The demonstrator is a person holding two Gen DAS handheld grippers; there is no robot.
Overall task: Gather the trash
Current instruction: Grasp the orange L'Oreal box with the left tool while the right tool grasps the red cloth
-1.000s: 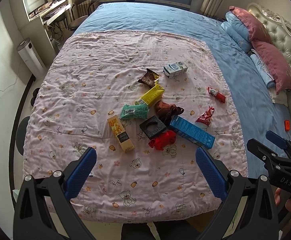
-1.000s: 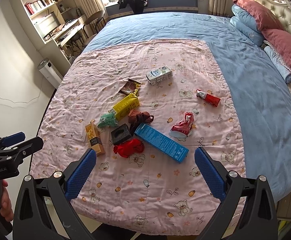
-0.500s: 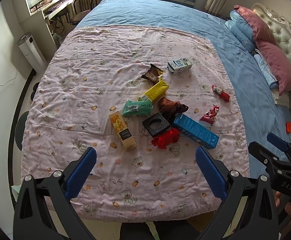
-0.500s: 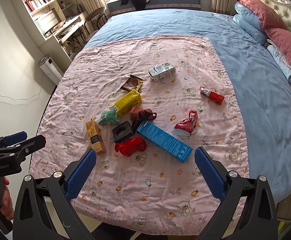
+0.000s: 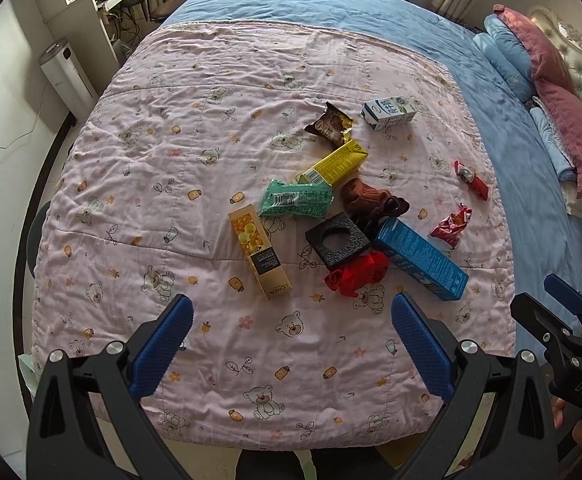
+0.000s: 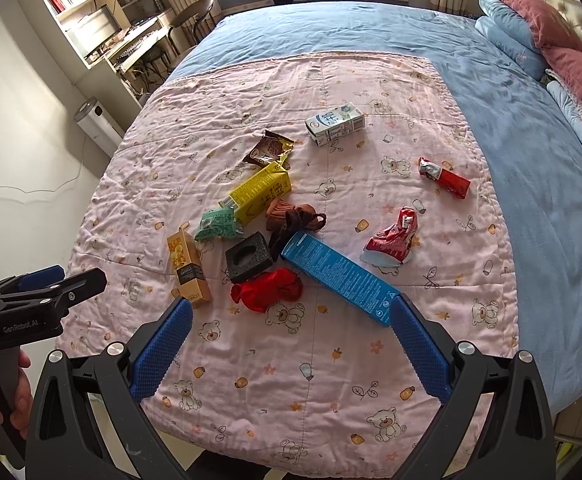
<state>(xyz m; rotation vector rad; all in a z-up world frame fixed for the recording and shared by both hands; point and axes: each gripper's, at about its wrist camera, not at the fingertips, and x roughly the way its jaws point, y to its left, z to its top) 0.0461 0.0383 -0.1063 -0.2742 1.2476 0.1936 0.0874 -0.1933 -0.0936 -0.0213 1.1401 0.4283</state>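
Both tools are spread wide and hold nothing: the left tool [image 5: 291,328] and the right tool [image 6: 291,328] hover over the near edge of the quilt [image 5: 171,152] on the bed.

The trash lies in a loose cluster at the quilt's middle, toward its right edge.

- Blue box [image 6: 341,276] and gold box [image 5: 260,252]: light, stiff cardboard. Judged best taken across the narrow width; hard pressure could crush them.
- Yellow carton [image 5: 335,166] and milk carton [image 5: 389,113]: likely empty and light, with smooth faces. Grip across the flat sides.
- Green pack [image 5: 295,200], brown wrapper [image 5: 331,126] and the red wrappers [image 6: 391,240]: thin, crinkly, slippery film. Pinch a raised fold.
- Black foam [image 5: 338,240]: soft. Grip one wall beside the hole.
- Red cloth [image 6: 269,288] and brown cloth [image 5: 371,198]: limp. Pinch a bunched part.

The quilt is soft, so a low pinch may catch it.
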